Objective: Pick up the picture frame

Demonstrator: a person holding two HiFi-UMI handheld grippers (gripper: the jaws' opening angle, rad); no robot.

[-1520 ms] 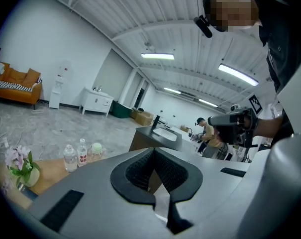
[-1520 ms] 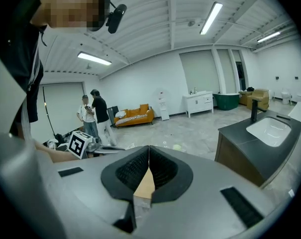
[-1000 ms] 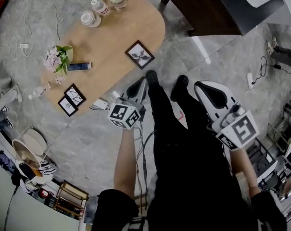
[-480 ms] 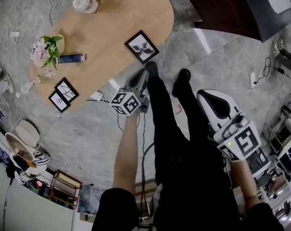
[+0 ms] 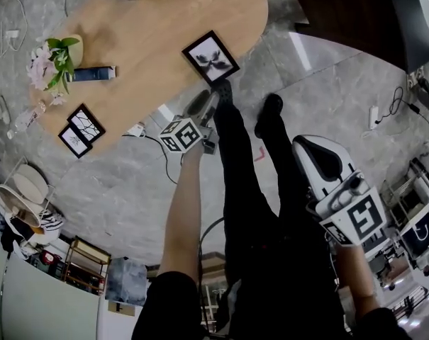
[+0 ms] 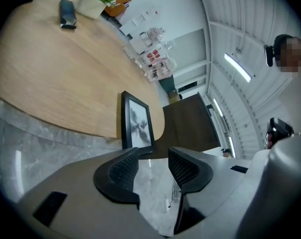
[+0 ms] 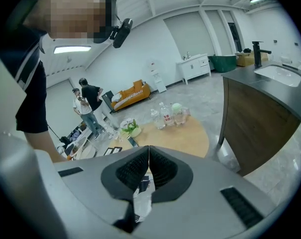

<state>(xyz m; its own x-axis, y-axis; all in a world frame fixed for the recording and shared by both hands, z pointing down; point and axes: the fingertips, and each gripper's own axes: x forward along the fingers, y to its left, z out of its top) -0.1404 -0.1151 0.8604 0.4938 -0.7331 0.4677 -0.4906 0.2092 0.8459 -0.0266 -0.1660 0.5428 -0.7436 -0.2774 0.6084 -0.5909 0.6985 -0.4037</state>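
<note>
Table: the wooden table (image 5: pixel 164 34) fills the upper left of the head view, its rounded end nearest me.
Frame: the frame (image 5: pixel 211 57) sits on that end, close to the rim, at upper centre of the head view. It is near square and turned cornerwise, one corner toward me. I cannot tell whether it lies flat or is propped.
Nearer gripper: my left gripper (image 6: pixel 152 152) is just below the frame in the head view. My right gripper (image 7: pixel 149 151) hangs at lower right, well apart from it.
Left fingers: my fingers (image 6: pixel 121 171) are spread and have just been opening, with nothing between them. In the left gripper view the frame shows just above the gap, a little left.
Right fingers: pressed together, empty.
Next move, as I judge: bring my left gripper up and slightly left so the near edge enters the gap.
</note>
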